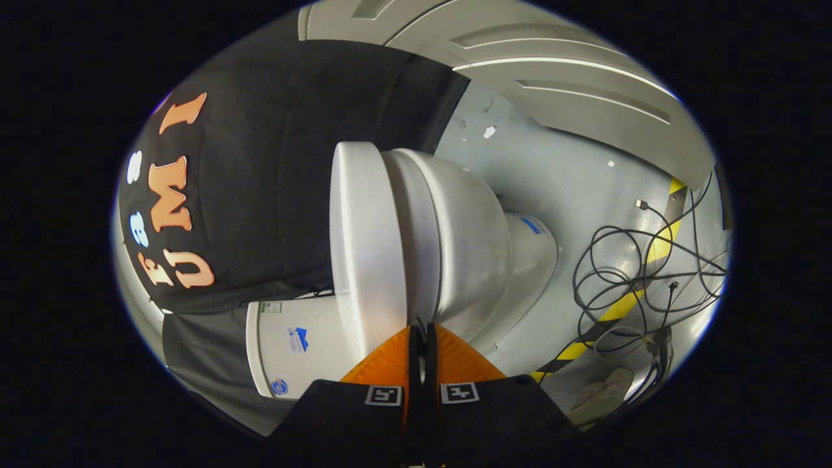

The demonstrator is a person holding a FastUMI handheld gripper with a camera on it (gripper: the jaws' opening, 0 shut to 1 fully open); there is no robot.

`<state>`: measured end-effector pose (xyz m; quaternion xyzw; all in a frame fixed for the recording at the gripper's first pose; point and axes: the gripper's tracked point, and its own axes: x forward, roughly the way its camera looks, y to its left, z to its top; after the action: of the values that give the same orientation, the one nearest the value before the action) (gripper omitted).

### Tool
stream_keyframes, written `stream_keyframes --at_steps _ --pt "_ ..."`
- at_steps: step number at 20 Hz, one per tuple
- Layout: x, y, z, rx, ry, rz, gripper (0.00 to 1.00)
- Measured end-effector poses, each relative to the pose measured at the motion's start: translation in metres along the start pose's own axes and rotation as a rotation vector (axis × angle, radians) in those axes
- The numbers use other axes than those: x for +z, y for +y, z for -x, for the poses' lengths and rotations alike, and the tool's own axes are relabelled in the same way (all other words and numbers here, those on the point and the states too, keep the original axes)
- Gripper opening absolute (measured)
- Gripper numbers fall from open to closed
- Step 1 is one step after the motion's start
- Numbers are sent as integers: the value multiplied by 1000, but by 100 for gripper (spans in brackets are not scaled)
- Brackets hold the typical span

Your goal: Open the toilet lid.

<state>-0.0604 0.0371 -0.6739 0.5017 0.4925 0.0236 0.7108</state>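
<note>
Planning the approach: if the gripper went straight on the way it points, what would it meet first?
Most likely the toilet, about where the closed lid meets the seat. The gripper, fingers almost together with nothing between them, points right at that edge; depth is unclear.

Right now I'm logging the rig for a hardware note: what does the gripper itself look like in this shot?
The gripper has two wedge-shaped fingers that taper toward the tips. They grow out of a black body, and each side carries a square black-and-white tracking marker near the finger's base. No cables show on it.

Gripper view, rolled sideways, looks close along the tool (421, 331) at the toilet (416, 240).
</note>
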Motion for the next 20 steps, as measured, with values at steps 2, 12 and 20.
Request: stream_keyframes --at_steps 2,12,20 --pt "2 2 -2 -34 -19 40 8" --pt "4 57 18 -53 -87 140 8" --pt "-11 125 39 -43 -135 249 8"
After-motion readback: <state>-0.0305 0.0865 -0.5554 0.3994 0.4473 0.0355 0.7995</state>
